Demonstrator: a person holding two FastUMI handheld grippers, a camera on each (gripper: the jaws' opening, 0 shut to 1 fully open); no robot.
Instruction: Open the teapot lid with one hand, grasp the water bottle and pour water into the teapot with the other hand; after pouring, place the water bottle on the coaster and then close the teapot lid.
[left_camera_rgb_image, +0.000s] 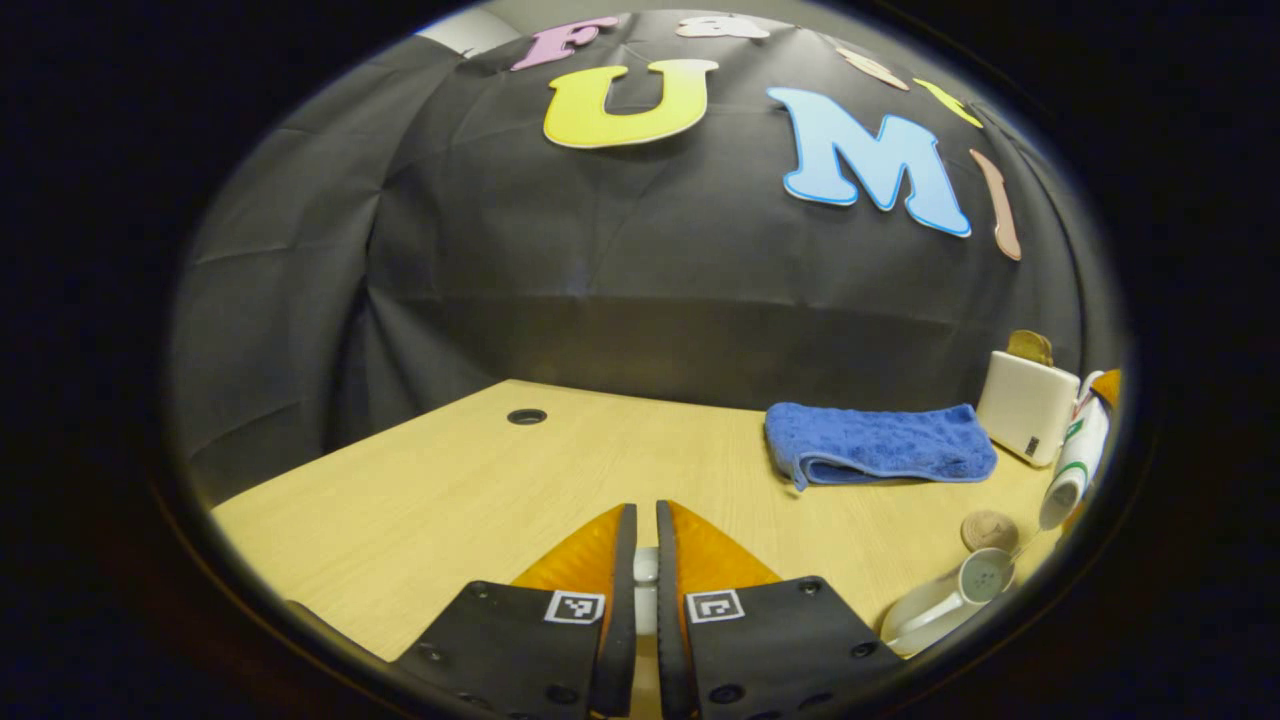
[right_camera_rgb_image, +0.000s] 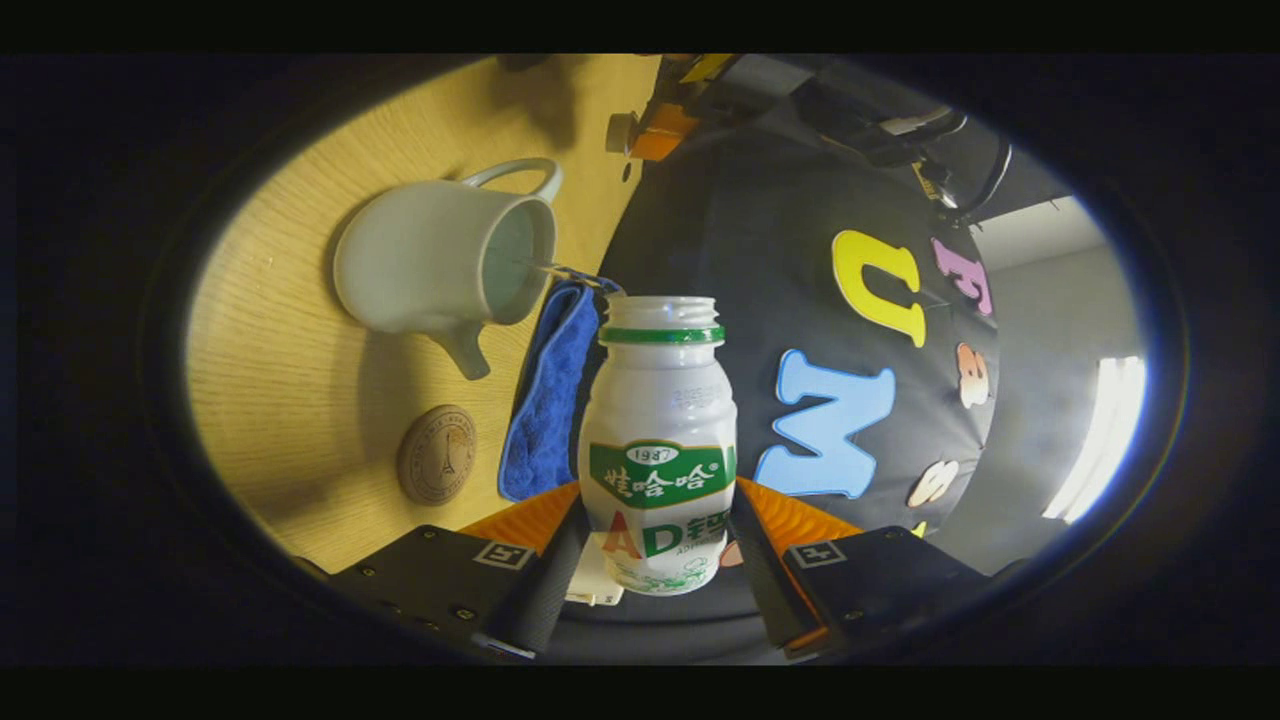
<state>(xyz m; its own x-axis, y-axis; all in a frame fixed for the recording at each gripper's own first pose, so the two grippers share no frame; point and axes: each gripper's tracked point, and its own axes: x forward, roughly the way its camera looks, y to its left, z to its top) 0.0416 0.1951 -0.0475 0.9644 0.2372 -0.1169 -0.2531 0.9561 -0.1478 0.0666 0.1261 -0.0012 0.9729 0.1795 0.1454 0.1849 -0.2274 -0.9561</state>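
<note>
Two grippers are seen at work over a pale wooden table (left_camera_rgb_image: 430, 500). In the right gripper view, the right gripper (right_camera_rgb_image: 655, 545) is clamped on the lower body of an uncapped white water bottle (right_camera_rgb_image: 657, 440), with one finger pressed against each side, and the bottle is tipped so that its open mouth is turned toward the white teapot (right_camera_rgb_image: 440, 262). A thin stream of water is seen between the bottle's mouth and the teapot's open top. The teapot is stood on the table, with its spout toward a round brown coaster (right_camera_rgb_image: 436, 454) lying near it; a folded blue cloth (right_camera_rgb_image: 545, 400) is laid just beside both. In the left gripper view, the left gripper (left_camera_rgb_image: 645, 575) is held above the table with its fingers drawn narrow around a small white knob, taken to be that of the teapot lid (left_camera_rgb_image: 646, 568), though little of it is shown. Farther right, a cream-coloured box (left_camera_rgb_image: 1026, 405) is stood behind the blue cloth.
</note>
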